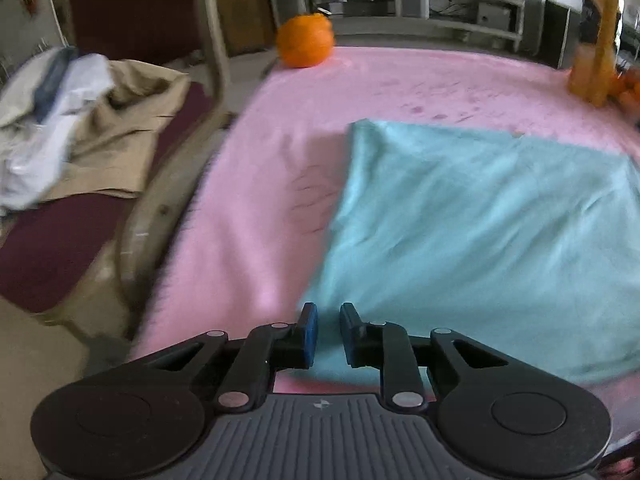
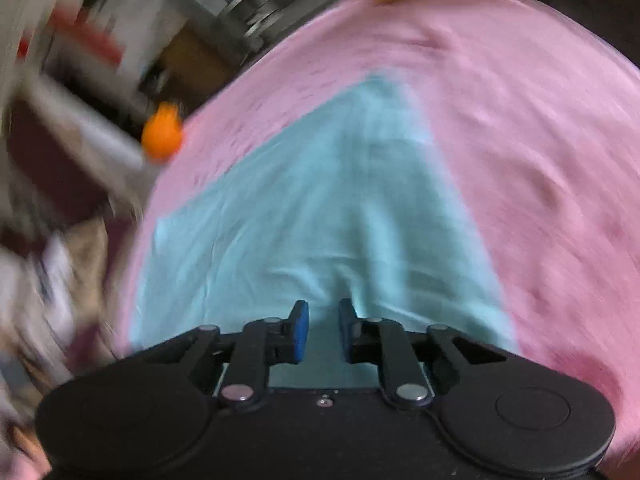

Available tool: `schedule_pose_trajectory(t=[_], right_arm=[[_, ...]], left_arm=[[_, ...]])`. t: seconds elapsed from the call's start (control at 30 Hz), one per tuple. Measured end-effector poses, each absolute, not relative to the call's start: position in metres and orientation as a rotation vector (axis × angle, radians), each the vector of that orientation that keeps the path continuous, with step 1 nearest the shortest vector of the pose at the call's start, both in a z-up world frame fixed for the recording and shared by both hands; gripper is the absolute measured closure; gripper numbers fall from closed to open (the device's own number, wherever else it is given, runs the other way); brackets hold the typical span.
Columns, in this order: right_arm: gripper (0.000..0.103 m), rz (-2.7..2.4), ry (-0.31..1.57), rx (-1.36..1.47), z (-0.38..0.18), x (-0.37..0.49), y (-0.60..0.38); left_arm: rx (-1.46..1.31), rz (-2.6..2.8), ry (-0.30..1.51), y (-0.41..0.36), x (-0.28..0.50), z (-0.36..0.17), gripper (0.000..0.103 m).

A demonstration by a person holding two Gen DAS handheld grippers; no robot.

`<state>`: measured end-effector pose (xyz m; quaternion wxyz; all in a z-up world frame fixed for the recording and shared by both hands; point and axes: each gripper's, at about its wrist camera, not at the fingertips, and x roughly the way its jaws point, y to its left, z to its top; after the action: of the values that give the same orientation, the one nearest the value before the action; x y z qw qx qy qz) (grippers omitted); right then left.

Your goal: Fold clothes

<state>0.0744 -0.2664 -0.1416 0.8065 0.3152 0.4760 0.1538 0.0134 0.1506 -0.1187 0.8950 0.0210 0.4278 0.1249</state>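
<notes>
A light blue cloth (image 1: 472,224) lies folded flat on the pink table cover (image 1: 272,184). It also shows in the right wrist view (image 2: 320,208). My left gripper (image 1: 329,322) hovers over the cloth's near left corner, its blue-padded jaws a small gap apart with nothing between them. My right gripper (image 2: 323,320) hovers over the cloth's near edge, jaws likewise a small gap apart and empty. The right wrist view is blurred by motion.
An orange (image 1: 306,40) sits at the table's far edge, also in the right view (image 2: 162,136). An orange bottle (image 1: 598,36) stands far right. A chair (image 1: 120,184) at the left holds a pile of beige and white clothes (image 1: 76,120).
</notes>
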Motion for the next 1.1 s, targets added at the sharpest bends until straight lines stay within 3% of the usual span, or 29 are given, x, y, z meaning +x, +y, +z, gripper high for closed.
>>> schedule_pose_trajectory(t=[0.1,0.13,0.17,0.23,0.53,0.63,0.67,0.83,0.93,1.1], right_arm=[[0.102,0.232,0.981,0.9,-0.157,0.055,-0.323],[0.099,0.205,0.962,0.975,-0.16,0.048,-0.339],[0.08,0.168,0.938,0.958,-0.155,0.042,-0.343],[0.08,0.093,0.888,0.922,-0.145,0.03,-0.351],[0.08,0.268,0.794,0.823,-0.133,0.056,-0.288],[0.08,0.244,0.863,0.915,-0.156,0.073,-0.292],[0.1,0.216,0.857,0.933,-0.159,0.07,-0.3],[0.103,0.016,0.796,0.952,-0.159,0.053,-0.337],[0.094,-0.05,0.756,0.975,-0.15,0.038,-0.355],[0.079,0.1,0.716,0.953,-0.126,0.015,-0.338]], left_arm=[[-0.032,0.273,0.845,0.162,-0.005,-0.117,0.079],[-0.069,0.277,0.832,0.166,-0.009,-0.117,0.079],[-0.095,0.278,0.823,0.166,-0.012,-0.116,0.081],[-0.133,0.27,0.797,0.164,-0.016,-0.112,0.085],[-0.14,0.281,0.784,0.151,0.019,-0.112,0.084],[-0.1,0.342,0.801,0.158,0.018,-0.125,0.076],[-0.056,0.362,0.79,0.158,0.014,-0.126,0.076],[-0.115,0.433,0.798,0.173,0.002,-0.124,0.082],[-0.161,0.431,0.756,0.172,-0.012,-0.115,0.09],[-0.173,0.232,0.719,0.14,-0.021,-0.097,0.085]])
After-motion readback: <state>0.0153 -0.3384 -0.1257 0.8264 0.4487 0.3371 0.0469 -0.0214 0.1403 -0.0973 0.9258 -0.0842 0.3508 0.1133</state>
